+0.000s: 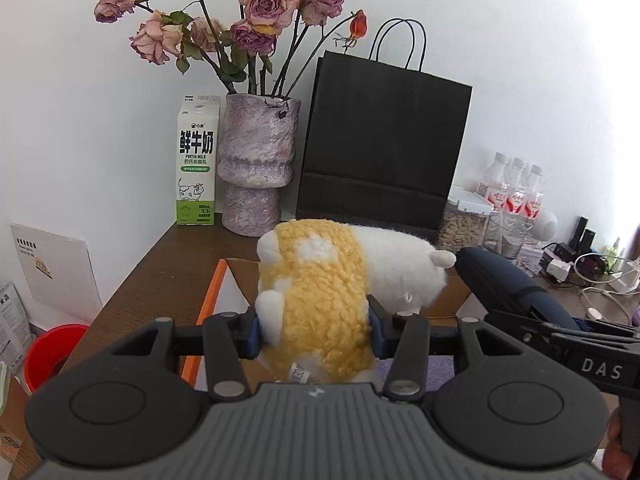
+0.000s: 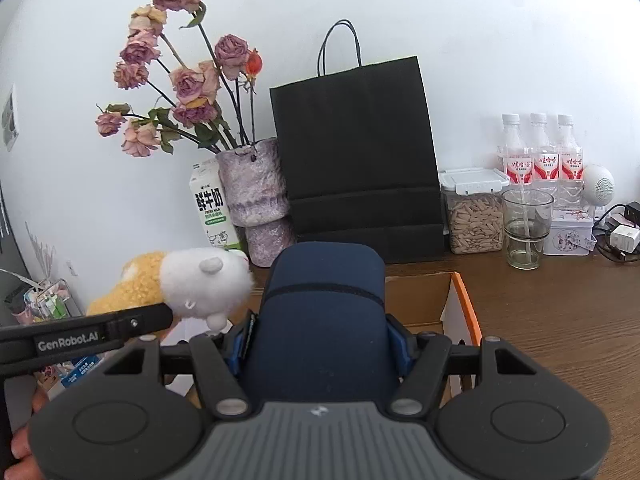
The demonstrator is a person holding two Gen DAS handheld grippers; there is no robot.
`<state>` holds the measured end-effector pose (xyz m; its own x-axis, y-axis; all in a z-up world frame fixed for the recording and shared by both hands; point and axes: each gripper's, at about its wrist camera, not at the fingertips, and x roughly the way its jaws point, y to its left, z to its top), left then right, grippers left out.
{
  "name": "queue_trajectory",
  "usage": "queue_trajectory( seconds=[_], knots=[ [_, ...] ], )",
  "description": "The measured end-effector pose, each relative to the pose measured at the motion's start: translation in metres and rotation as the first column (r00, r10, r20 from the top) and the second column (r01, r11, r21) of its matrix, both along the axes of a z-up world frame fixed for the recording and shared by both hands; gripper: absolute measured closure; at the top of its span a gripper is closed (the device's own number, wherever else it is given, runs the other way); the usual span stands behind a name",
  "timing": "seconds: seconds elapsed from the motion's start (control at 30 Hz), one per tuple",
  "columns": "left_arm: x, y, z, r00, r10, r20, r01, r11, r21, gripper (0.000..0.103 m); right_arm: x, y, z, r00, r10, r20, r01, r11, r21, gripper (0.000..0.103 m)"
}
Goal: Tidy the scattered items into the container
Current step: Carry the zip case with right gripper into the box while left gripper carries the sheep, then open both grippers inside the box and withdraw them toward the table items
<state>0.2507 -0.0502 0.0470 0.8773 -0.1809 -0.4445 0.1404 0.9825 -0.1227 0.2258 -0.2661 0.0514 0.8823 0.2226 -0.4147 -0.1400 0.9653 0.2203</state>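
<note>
A yellow and white plush toy (image 1: 320,292) is squeezed between the blue pads of my left gripper (image 1: 314,330), held above an open cardboard box (image 1: 240,280) with an orange edge. My right gripper (image 2: 320,346) is shut on a dark blue pouch (image 2: 324,308), over the same box (image 2: 424,300). In the left wrist view the pouch (image 1: 504,280) and the right gripper show at the right. In the right wrist view the plush toy (image 2: 192,284) and the left gripper's arm show at the left. The box's inside is mostly hidden.
Along the back wall on the brown table (image 2: 560,320) stand a milk carton (image 1: 198,160), a purple vase (image 1: 258,168) of dried roses, a black paper bag (image 1: 384,148), a seed jar (image 2: 476,216), a glass (image 2: 526,232), three bottles (image 2: 540,156) and chargers. A red bucket (image 1: 52,354) sits lower left.
</note>
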Motion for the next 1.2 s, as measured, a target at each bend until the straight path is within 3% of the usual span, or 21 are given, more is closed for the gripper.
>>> queue_trajectory(
  seconds=[0.17, 0.3, 0.33, 0.4, 0.43, 0.47, 0.5, 0.7, 0.83, 1.2],
  knots=[
    [0.016, -0.010, -0.028, 0.997, -0.005, -0.079, 0.011, 0.998, 0.067, 0.054, 0.017, 0.000, -0.023, 0.998, -0.003, -0.067, 0.001, 0.999, -0.035, 0.040],
    [0.016, -0.014, -0.034, 0.997, 0.012, -0.074, -0.004, 0.994, 0.111, 0.052, 0.022, 0.004, -0.034, 0.995, 0.006, -0.101, -0.012, 0.998, -0.059, 0.039],
    [0.015, -0.015, -0.034, 0.997, 0.025, -0.073, -0.016, 0.992, 0.122, 0.048, 0.022, 0.005, -0.036, 0.994, 0.008, -0.107, -0.015, 0.998, -0.068, 0.039],
    [0.013, -0.014, -0.031, 0.997, 0.053, -0.060, -0.044, 0.989, 0.143, 0.022, 0.023, 0.010, -0.036, 0.992, 0.010, -0.123, -0.022, 0.994, -0.102, 0.033],
    [0.012, -0.014, -0.029, 0.997, 0.063, -0.045, -0.056, 0.987, 0.153, 0.002, 0.023, 0.012, -0.036, 0.993, 0.002, -0.119, -0.017, 0.992, -0.121, 0.029],
    [0.010, -0.015, -0.025, 0.997, 0.074, -0.019, -0.070, 0.984, 0.165, 0.000, 0.021, 0.014, -0.034, 0.994, -0.007, -0.108, -0.009, 0.990, -0.142, 0.012],
    [0.007, -0.016, -0.022, 0.996, 0.084, 0.003, -0.084, 0.981, 0.176, 0.000, 0.018, 0.016, -0.032, 0.996, -0.011, -0.094, -0.005, 0.986, -0.165, 0.000],
    [0.000, -0.017, -0.014, 0.997, 0.077, 0.020, -0.079, 0.983, 0.166, 0.000, 0.003, 0.022, -0.017, 0.999, 0.018, -0.032, -0.024, 0.979, -0.200, 0.000],
    [-0.002, -0.021, -0.014, 0.997, 0.069, 0.026, -0.073, 0.976, 0.204, 0.000, 0.003, 0.021, -0.015, 1.000, 0.004, -0.030, -0.010, 0.978, -0.207, 0.000],
    [-0.008, -0.021, -0.011, 0.997, 0.069, 0.032, -0.073, 0.980, 0.188, 0.000, -0.002, 0.022, -0.010, 1.000, 0.007, -0.013, -0.010, 0.976, -0.216, 0.000]
  ],
)
